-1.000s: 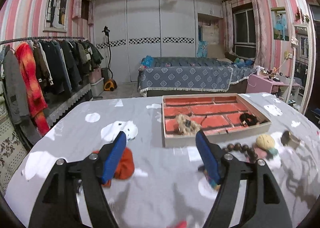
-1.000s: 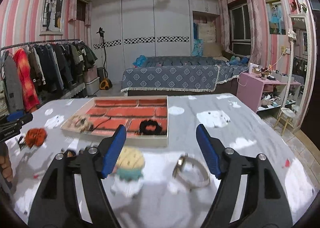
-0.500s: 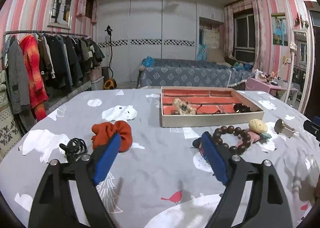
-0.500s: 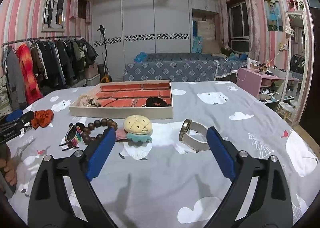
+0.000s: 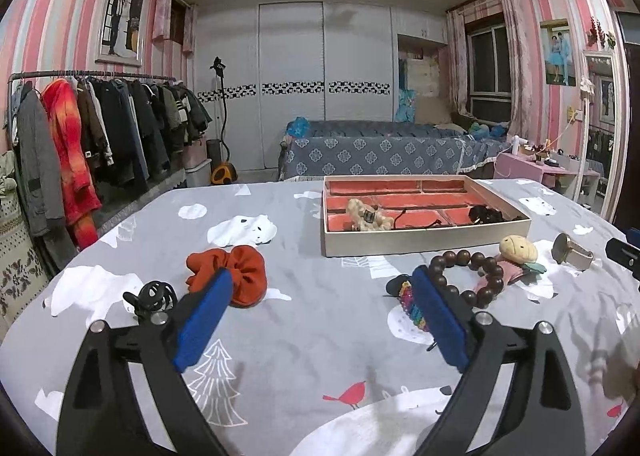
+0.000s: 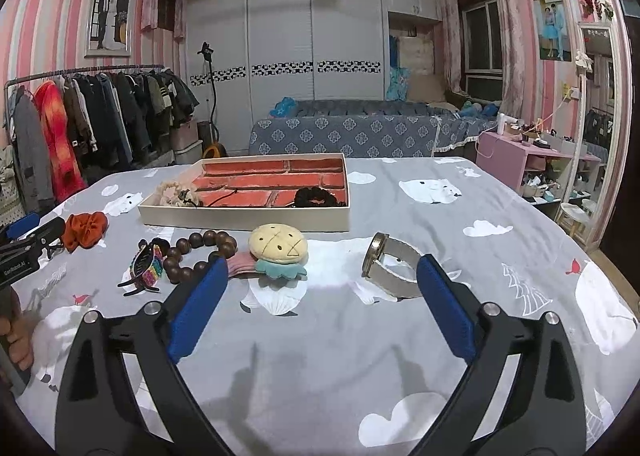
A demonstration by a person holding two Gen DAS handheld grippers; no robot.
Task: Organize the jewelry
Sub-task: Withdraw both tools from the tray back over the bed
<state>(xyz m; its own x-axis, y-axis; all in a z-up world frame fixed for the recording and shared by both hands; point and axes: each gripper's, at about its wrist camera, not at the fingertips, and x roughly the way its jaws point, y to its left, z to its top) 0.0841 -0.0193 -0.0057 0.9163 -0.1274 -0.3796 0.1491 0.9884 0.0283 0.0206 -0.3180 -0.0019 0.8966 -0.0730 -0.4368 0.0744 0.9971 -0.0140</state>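
With both grippers, left (image 5: 320,314) and right (image 6: 318,302), spread wide and holding nothing, the beads (image 6: 196,256), clip (image 6: 146,268) and watch (image 6: 394,266) lie just before the tray (image 6: 244,216); pinch one piece squarely and lift it clear of its neighbours.

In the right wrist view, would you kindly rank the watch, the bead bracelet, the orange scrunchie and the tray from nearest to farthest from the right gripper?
From the right gripper:
1. Watch, beside the right finger.
2. Bead bracelet, by the left finger; too close to call against the watch.
3. Orange scrunchie, far left.
4. Tray, straight ahead; similar to the scrunchie.
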